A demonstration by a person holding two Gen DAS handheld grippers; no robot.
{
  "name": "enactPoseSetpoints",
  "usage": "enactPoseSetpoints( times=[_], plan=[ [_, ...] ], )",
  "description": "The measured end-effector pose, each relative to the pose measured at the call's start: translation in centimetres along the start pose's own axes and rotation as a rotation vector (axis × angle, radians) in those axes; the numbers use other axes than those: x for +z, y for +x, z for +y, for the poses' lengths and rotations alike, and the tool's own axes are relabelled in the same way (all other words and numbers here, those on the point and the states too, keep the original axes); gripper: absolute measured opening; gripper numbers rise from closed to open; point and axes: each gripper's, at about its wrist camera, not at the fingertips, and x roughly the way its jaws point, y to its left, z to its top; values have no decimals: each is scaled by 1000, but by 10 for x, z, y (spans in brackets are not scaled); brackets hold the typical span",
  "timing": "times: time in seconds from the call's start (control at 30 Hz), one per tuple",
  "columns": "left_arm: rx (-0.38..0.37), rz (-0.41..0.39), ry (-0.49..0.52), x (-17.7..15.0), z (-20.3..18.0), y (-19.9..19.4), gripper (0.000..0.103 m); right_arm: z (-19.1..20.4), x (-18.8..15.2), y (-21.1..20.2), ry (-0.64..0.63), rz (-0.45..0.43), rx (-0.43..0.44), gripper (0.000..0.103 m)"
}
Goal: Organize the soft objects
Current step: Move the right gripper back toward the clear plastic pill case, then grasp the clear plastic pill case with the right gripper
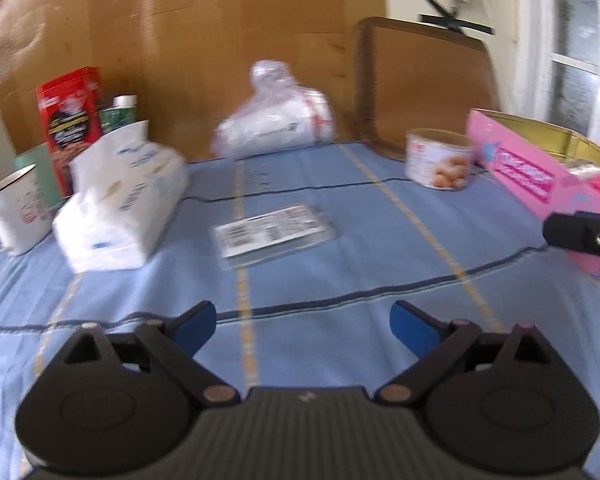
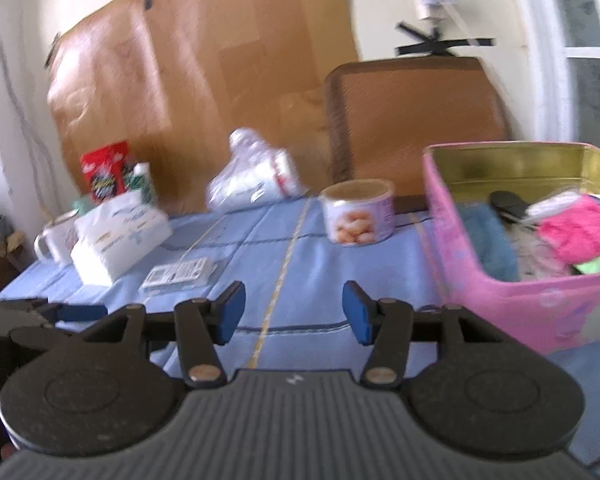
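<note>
My left gripper [image 1: 302, 322] hangs open above the blue tablecloth [image 1: 340, 264], nothing between its blue pads. Ahead of it lies a flat clear packet with a barcode label [image 1: 274, 234]. A white tissue pack [image 1: 120, 208] sits to the left and a clear bag of white soft goods [image 1: 276, 120] lies at the back. My right gripper [image 2: 294, 312] is open too, empty, over the cloth. To its right stands a pink tin box [image 2: 512, 300] holding a blue cloth [image 2: 486, 240], a pink cloth [image 2: 576, 232] and other soft items. The tissue pack [image 2: 120, 236], packet [image 2: 178, 274] and bag [image 2: 256, 178] show in the right wrist view as well.
A white mug [image 1: 14, 216], a red snack carton [image 1: 70, 120] and a green can [image 1: 120, 114] stand at the left back. A round food can [image 1: 440, 160] sits near the pink box [image 1: 540, 176]. A brown tray [image 1: 424, 88] and cardboard [image 1: 180, 40] lean on the wall.
</note>
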Motion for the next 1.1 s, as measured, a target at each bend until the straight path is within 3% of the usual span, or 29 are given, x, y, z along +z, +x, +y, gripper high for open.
enactPoseSetpoints(
  times=[0.13,0.27,0.4,0.57,0.67,0.73,0.8,0.9,0.97,1.1],
  plan=[
    [84,-12,-68,-6,32,3,97,23,-1,26,-101,57,62,61],
    [128,-38,-288,-10,77,-1,97,46,4,60,-182,102,122,69],
    [107,-63,-466,-18,104,-6,97,74,14,106,-273,154,202,79],
    [108,-59,-452,-17,101,-4,98,100,30,157,-422,195,272,94],
    [115,-53,-436,-16,97,-2,98,102,36,188,-442,276,313,99],
    [111,-53,-437,-16,98,-2,98,95,41,198,-389,315,355,96],
    [103,-55,-441,-16,99,-1,99,86,44,200,-314,357,396,75],
    [101,-52,-440,-16,99,0,100,69,46,189,-245,361,408,53],
    [103,-50,-435,-15,98,0,100,57,46,182,-190,375,420,46],
    [92,-58,-451,-17,101,-1,100,53,37,160,-198,391,460,46]
  ],
)
